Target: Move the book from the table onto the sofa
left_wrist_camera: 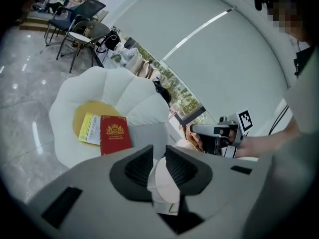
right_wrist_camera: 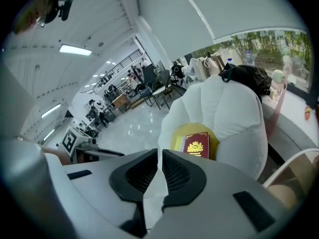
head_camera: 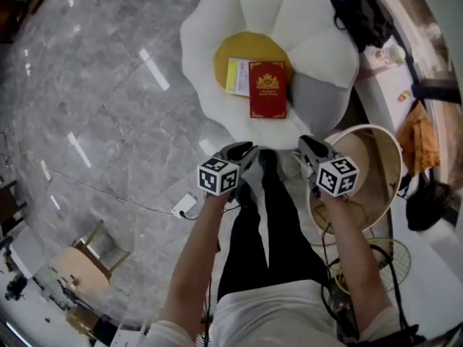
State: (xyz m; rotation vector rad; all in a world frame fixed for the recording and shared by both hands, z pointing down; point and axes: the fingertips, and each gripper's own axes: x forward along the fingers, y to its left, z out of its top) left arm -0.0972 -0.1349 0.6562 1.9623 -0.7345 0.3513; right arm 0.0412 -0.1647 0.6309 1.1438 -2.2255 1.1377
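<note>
**Book lying on sofa – finish is a hands-off job**

Red book (head_camera: 268, 90) is lying flat, cover up, on the yellow cushion (head_camera: 242, 49) at the centre of the white petal-shaped sofa (head_camera: 217, 42). A yellow-white booklet (head_camera: 237, 76) is touching its left edge; whether it's tucked under, can't tell. The round wooden table (head_camera: 396, 150) is sitting to the person's right, w/ no book showing on it.

Left gripper (left_wrist_camera: 159, 164) is hovering near the body, well apart from the sofa, jaws a narrow crack apart w/ nothing between them. Right gripper (right_wrist_camera: 158, 169) is hovering likewise, jaws pressed together, pinching nothing.

Judging by this, the placing looks done & what's left is leaving it be. To do that well:
- keep both grippers high & clear of the petals, so nothing is nudging the cushion
- check the book is resting fully on the cushion, not hanging over the front edge
- no re-grip unless it's sliding
</note>
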